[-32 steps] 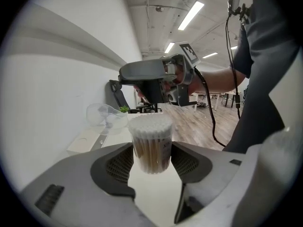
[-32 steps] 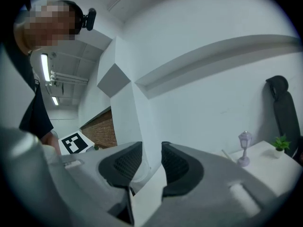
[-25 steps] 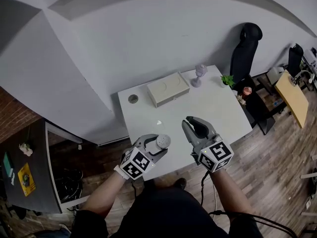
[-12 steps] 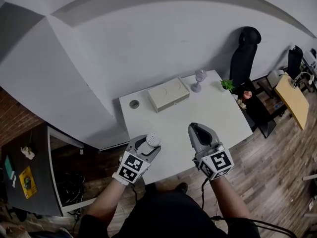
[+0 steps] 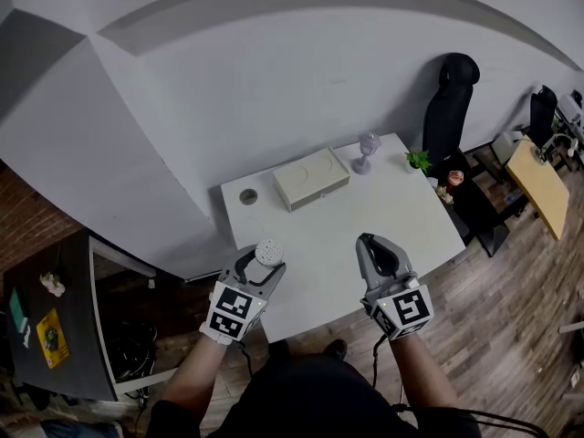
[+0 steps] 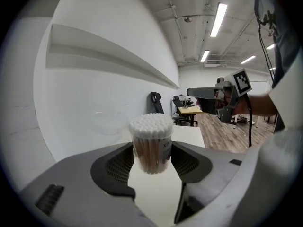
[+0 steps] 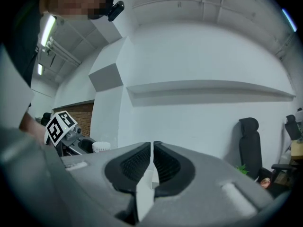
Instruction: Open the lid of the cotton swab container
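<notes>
**Status: Swab Container in Left Claw**

Your left claw (image 5: 258,259) grasps the cotton swab container (image 6: 151,148) upright by its sides. The white swab tips are exposed on top. It is held over the worktop (image 5: 365,210), near the left edge. Your right claw (image 7: 152,163) is clenched, well apart.

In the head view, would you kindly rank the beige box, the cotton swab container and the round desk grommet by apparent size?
Largest: beige box.
Next: cotton swab container, though it is held up nearer the camera, which inflates it.
Smallest: round grommet.
</notes>
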Tool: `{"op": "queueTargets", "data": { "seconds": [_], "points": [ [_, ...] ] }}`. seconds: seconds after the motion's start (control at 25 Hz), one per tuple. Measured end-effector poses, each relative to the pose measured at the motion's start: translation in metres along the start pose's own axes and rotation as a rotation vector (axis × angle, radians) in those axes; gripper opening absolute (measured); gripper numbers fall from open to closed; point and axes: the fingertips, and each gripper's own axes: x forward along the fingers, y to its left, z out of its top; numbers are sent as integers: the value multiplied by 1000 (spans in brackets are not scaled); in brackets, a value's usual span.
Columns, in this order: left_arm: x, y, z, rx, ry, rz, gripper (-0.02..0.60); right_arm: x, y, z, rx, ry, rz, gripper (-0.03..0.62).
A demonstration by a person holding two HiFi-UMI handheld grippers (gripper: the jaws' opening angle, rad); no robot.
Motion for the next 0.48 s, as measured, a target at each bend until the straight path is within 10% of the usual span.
{"op": "queueTargets", "data": {
  "seconds": [0.48],
  "points": [
    [-4,6,9,9,-18,8,244,-1,-4,-2,-18,11,-16,17]
  ]
}}
